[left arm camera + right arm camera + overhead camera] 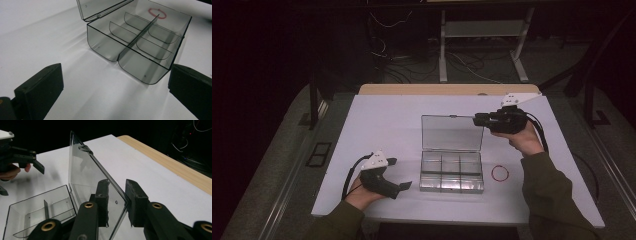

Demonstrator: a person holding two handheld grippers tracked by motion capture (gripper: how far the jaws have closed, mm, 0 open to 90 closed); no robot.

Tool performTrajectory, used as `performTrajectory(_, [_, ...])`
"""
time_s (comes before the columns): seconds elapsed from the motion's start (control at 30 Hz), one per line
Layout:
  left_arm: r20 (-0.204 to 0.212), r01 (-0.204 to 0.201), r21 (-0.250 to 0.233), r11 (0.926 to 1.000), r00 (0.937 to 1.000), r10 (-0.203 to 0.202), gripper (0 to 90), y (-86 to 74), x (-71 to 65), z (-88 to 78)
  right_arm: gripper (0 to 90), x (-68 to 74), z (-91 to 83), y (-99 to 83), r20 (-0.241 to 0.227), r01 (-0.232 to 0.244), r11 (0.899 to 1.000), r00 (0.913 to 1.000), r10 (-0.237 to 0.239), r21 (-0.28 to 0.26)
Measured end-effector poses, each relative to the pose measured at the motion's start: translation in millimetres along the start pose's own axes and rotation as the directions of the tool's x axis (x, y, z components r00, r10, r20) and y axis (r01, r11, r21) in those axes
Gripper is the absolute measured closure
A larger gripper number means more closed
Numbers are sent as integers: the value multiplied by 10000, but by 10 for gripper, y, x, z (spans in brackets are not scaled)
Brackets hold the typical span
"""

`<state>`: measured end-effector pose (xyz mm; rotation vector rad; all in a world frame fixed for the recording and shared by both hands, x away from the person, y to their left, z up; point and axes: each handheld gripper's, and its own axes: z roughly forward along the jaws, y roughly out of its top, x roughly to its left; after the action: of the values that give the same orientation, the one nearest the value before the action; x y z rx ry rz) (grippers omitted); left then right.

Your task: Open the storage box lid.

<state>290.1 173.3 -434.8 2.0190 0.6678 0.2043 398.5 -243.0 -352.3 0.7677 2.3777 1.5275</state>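
Note:
A clear plastic compartment box (451, 172) stands open mid-table, its lid (452, 132) raised upright behind the base. My right gripper (477, 120) is at the lid's upper right corner. In the right gripper view the lid (85, 170) runs between the two black pads of that gripper (117, 197), which close on its edge. My left gripper (401, 173) rests on the table just left of the box, open and holding nothing. From the left gripper view the box (140, 45) lies ahead between the wide-apart jaws of this gripper (116, 77). All the box's compartments look bare.
A red ring (500, 173) lies flat on the white table (377, 125) to the right of the box, also seen through the box's clear walls as the ring (157, 13). A wooden edge (432, 89) borders the far side. The left gripper (22, 181) shows beyond the box base (37, 207).

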Motion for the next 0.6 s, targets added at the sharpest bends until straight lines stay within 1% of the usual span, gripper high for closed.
performTrajectory(0.2, [-3, 15, -34, 10000, 10000, -15, 0, 0, 1, -2, 709, -23, 14, -21, 104, -100, 9999, 9999, 101, -44])
performTrajectory(0.47, [-4, 0, -1, 10000, 10000, 0, 0, -1, 0, 0, 694, -50, 36, -40, 452, -155, 9999, 9989, 154, 29])
performTrajectory(0.6, [-8, -8, 7, 10000, 10000, 8, 0, 0, -1, 2, 689, -66, 49, -44, 535, -192, 9998, 9984, 190, 33])
